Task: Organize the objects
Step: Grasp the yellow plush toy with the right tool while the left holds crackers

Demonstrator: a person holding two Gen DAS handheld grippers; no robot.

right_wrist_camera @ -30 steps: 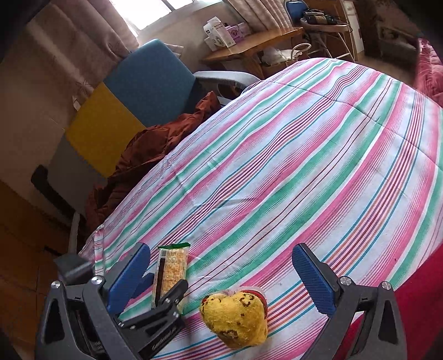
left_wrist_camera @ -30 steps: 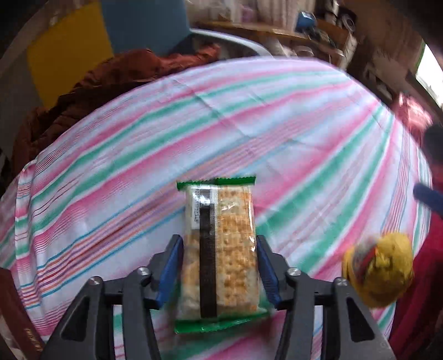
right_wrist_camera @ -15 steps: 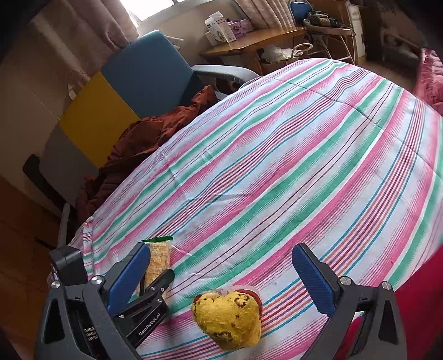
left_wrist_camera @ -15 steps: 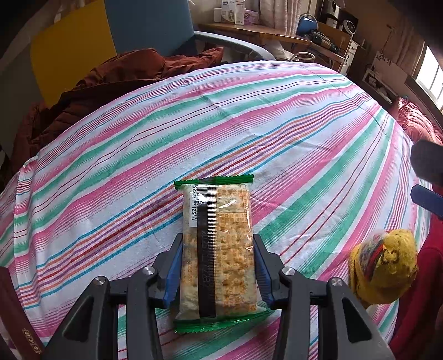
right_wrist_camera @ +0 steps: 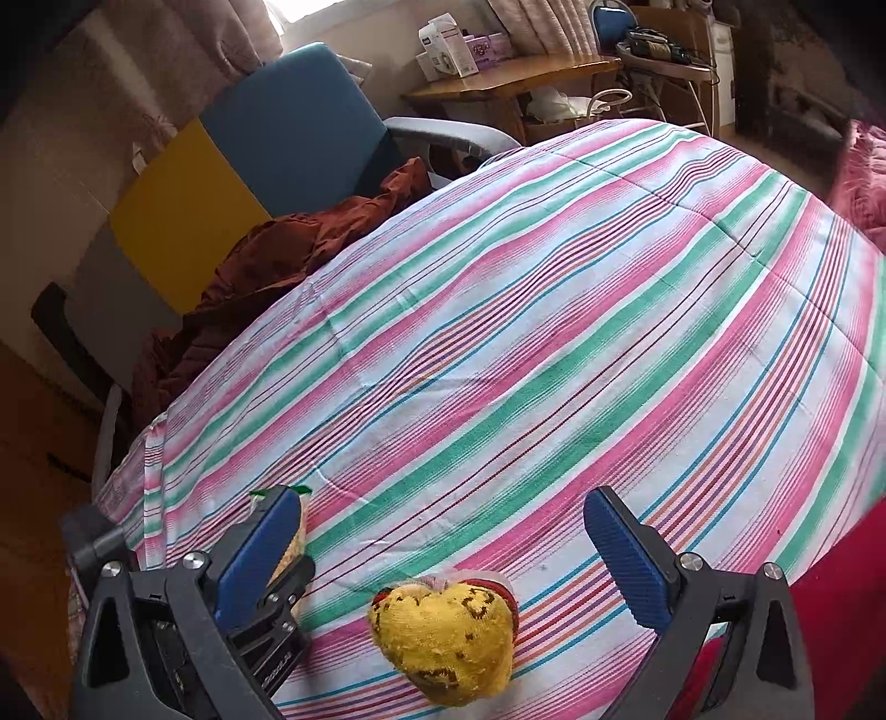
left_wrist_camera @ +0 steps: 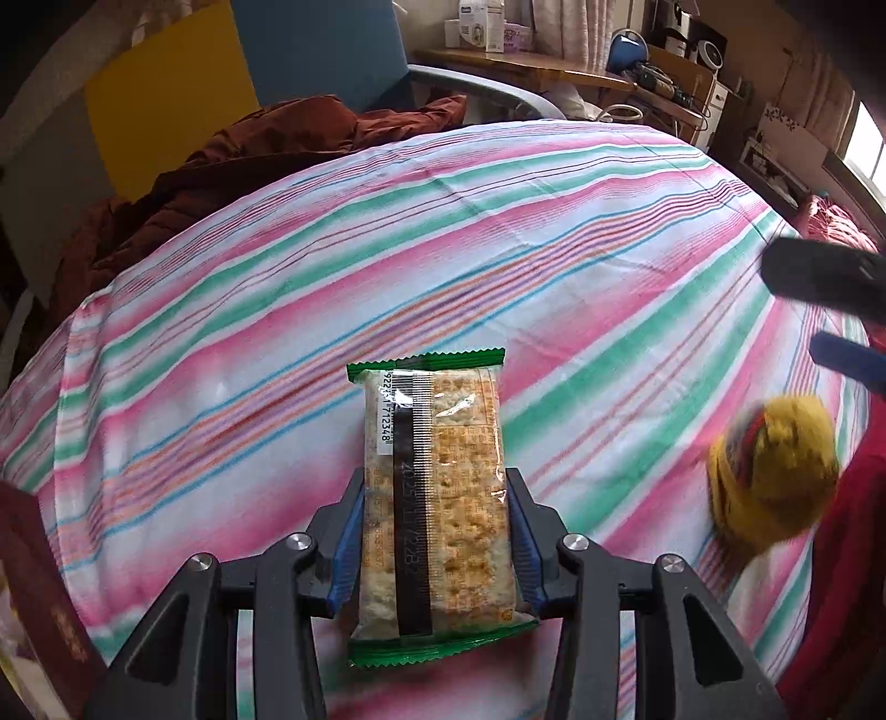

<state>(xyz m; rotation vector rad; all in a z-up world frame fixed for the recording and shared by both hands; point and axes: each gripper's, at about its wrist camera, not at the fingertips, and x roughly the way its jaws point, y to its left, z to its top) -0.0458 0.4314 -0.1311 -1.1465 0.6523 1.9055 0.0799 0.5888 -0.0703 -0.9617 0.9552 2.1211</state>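
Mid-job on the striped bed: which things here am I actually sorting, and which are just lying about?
In the job:
- cracker packet, clamped in the left gripper
- yellow plush toy, lying between the open right gripper fingers

Lying about:
- rust-brown garment at the bed edge
- blue and yellow chair
- boxes on the wooden desk

Both wrist cameras look steeply down, close over the striped bedspread (left_wrist_camera: 498,232), sharing the yellow plush toy (right_wrist_camera: 448,642).

Bed cover (left_wrist_camera: 554,232) striped pink, green, white and blue; cracker packet (left_wrist_camera: 437,498) clear with green ends, black band and golden crackers; rolled sock (right_wrist_camera: 443,637) yellow with brown markings; tongs' pads (right_wrist_camera: 623,559) blue on black arms; crumpled cloth (left_wrist_camera: 266,144) rust-brown.
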